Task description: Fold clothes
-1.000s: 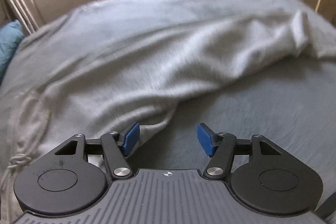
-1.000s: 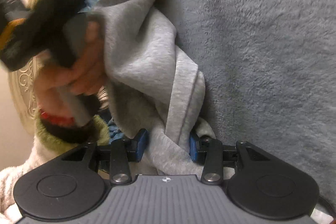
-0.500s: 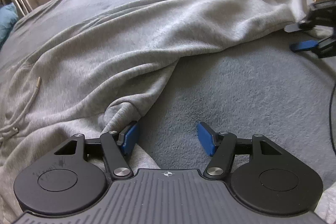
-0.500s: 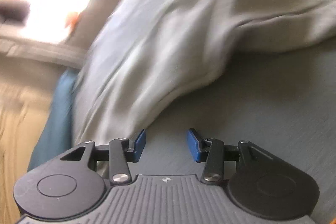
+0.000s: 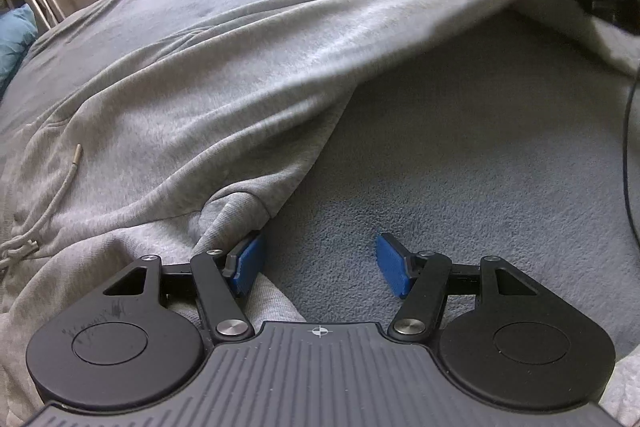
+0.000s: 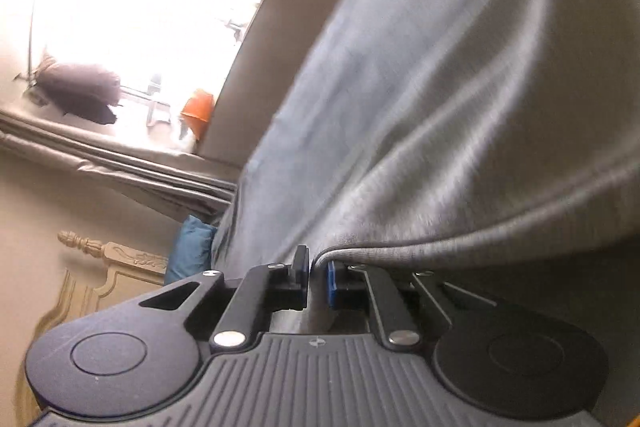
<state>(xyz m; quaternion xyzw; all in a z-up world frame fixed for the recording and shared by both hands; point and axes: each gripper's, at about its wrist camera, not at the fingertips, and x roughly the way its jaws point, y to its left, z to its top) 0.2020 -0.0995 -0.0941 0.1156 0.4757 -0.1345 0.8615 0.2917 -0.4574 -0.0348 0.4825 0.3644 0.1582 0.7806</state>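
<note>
While lifted, sweatshirt (image 6: 460, 115) edge between closing right hand-held gripper (image 6: 318, 277) jaws.

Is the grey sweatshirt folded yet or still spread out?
Spread, not folded: the grey sweatshirt lies stretched across the blanket, one edge pinched in the closing right gripper.

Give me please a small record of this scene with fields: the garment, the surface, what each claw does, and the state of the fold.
garment: grey sweatshirt with a drawstring, spread out and wrinkled
surface: grey-blue fleece blanket
left claw: open; one pad beside a bunched part of the sweatshirt, nothing pinched between the pads
right claw: jaws closing on an edge of the sweatshirt, cloth between the pads, edge lifted off the blanket
fold: not yet made
background: blue pillow
</note>
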